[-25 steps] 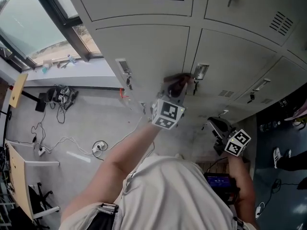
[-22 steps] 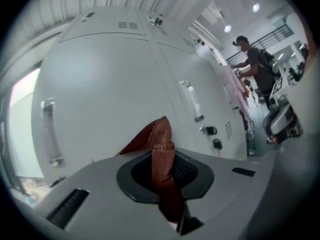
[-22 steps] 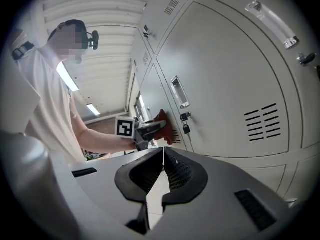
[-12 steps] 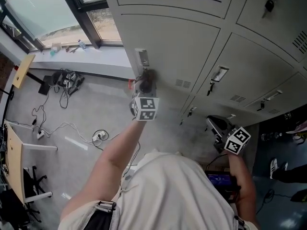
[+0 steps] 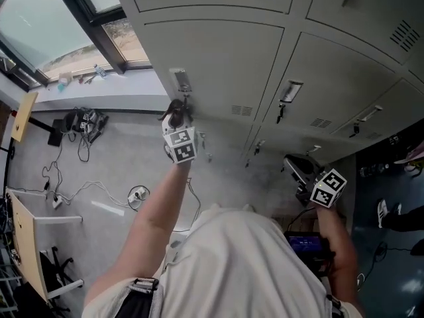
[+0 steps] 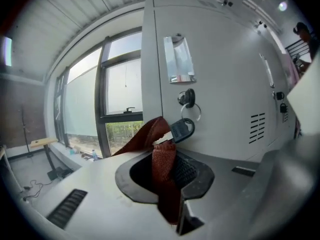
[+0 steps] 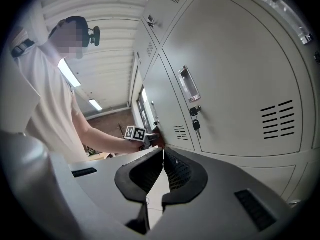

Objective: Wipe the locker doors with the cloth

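The left gripper (image 5: 176, 116) is raised to a grey locker door (image 5: 222, 58), its fingers (image 6: 189, 173) clamped on a reddish-brown cloth (image 6: 163, 166). The cloth runs up between the fingers and folds over past their tips toward the left. Its top edge is close to the door, though whether it touches cannot be told. Just beyond the fingertips a black key tag (image 6: 180, 130) hangs on a ring from the lock (image 6: 186, 97), and above that sits the metal handle recess (image 6: 178, 59). A window (image 6: 117, 99) lies to the left of the fingers. The right gripper (image 5: 299, 169) hangs low, well apart from the left one. Its fingers (image 7: 179, 171) are closed tip to tip with nothing between them, and another keyed lock (image 7: 194, 112) lies ahead and above them
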